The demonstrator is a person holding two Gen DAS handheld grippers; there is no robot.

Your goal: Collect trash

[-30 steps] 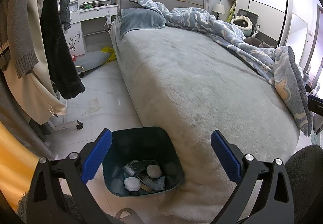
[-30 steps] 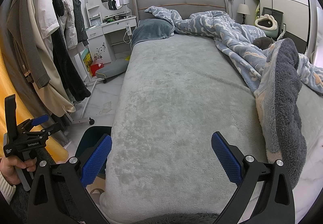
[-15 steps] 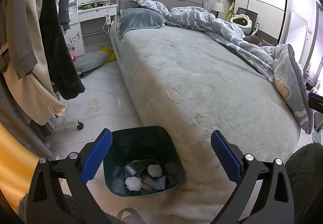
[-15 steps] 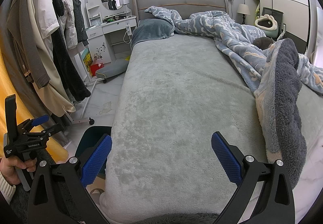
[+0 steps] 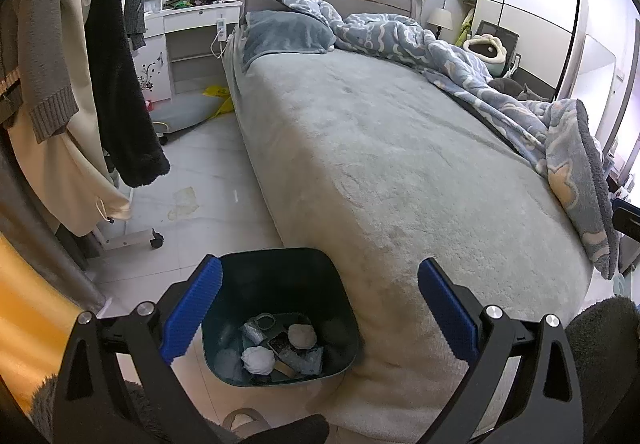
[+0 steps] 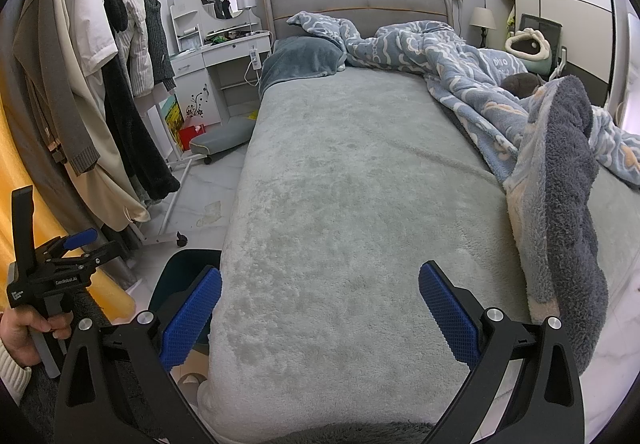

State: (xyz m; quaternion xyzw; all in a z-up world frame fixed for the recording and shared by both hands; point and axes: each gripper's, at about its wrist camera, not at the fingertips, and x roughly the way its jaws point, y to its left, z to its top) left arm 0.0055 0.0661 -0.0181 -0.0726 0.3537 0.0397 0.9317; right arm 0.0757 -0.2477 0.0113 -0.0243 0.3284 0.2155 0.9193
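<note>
A dark teal bin (image 5: 276, 264) stands on the floor against the bed's foot corner. Inside lie crumpled white paper balls (image 5: 258, 359), a crushed can and wrappers (image 5: 298, 358). My left gripper (image 5: 318, 310) hovers open above the bin, nothing between its blue pads. The right gripper (image 6: 320, 318) is open over the grey bed cover (image 6: 348, 204), empty. In the right wrist view the bin (image 6: 180, 272) peeks out at lower left, and a hand holds the left gripper (image 6: 76, 250) at the far left.
A rumpled blue quilt (image 6: 500, 92) lies along the bed's right side. A clothes rack with hanging coats (image 5: 72, 92) stands left of the bin on wheeled feet. A white dressing table (image 5: 188, 32) and a low stool (image 6: 220, 138) are farther back.
The left wrist view has shifted slightly; the bin sits a touch lower in frame. The right gripper has not moved.
</note>
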